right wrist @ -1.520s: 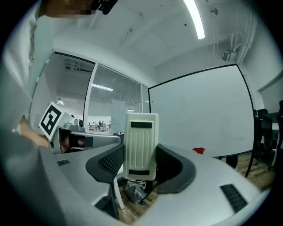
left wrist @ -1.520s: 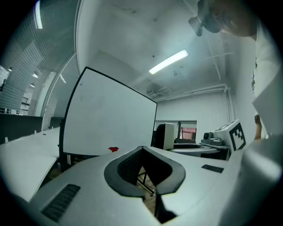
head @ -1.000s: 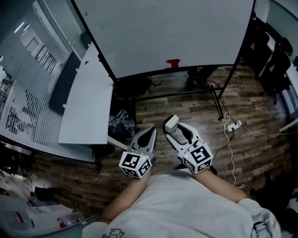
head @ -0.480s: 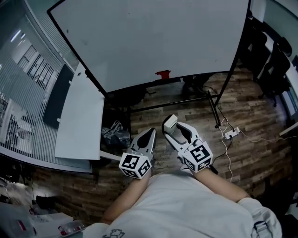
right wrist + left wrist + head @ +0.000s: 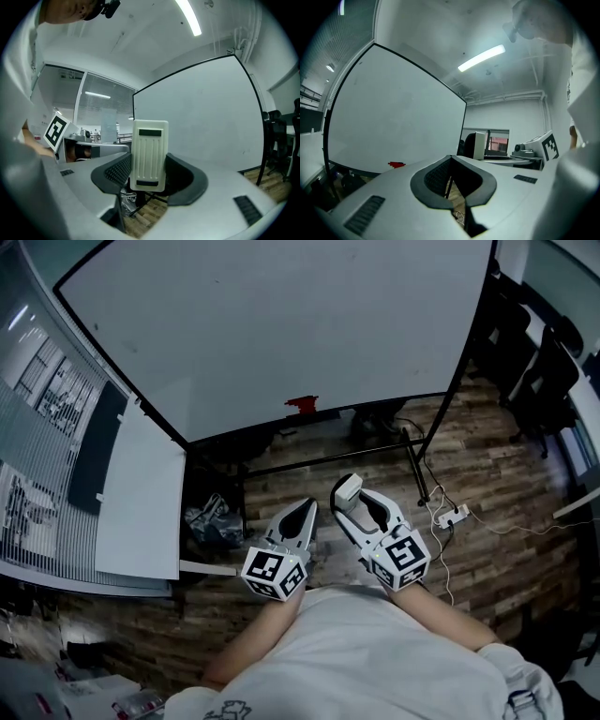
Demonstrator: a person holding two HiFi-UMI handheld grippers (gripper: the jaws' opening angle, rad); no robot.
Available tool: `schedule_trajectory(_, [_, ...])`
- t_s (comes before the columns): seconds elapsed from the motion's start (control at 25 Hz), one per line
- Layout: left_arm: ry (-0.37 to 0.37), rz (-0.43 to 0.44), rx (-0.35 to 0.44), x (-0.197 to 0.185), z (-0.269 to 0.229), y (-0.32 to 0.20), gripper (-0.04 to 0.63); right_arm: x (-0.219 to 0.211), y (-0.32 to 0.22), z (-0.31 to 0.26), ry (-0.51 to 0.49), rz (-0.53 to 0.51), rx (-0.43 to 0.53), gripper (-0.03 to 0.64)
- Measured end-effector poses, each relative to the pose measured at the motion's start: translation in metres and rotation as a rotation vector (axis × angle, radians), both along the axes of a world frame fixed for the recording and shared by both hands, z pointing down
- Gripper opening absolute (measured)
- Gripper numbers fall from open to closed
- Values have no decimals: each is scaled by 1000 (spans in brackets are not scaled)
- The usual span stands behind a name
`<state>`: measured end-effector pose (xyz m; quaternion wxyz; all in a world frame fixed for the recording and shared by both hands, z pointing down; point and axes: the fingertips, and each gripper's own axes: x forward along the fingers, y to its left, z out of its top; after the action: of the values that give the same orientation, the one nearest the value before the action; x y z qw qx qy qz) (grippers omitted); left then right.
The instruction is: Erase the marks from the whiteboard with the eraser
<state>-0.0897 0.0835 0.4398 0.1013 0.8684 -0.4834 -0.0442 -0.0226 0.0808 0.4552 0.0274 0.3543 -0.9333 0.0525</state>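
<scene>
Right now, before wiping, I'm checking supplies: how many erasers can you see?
1. The eraser stands upright, clamped in the right gripper, away from the whiteboard. A red thing on the board's ledge is too small to identify.

A power strip (image 5: 453, 516) (white, cabled) lies on the wood floor (image 5: 534, 568).

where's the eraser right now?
The eraser is clamped upright between the fingers of the right gripper, centre of its view; in the head view it's right of the left gripper, over the wood floor, short of the whiteboard.
</scene>
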Motion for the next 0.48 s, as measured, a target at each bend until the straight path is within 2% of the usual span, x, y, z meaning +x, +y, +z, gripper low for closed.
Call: schedule_trajectory(0.48, [24,67,-16,17,9,-55,8,17,-43,14,17,56,-25,233])
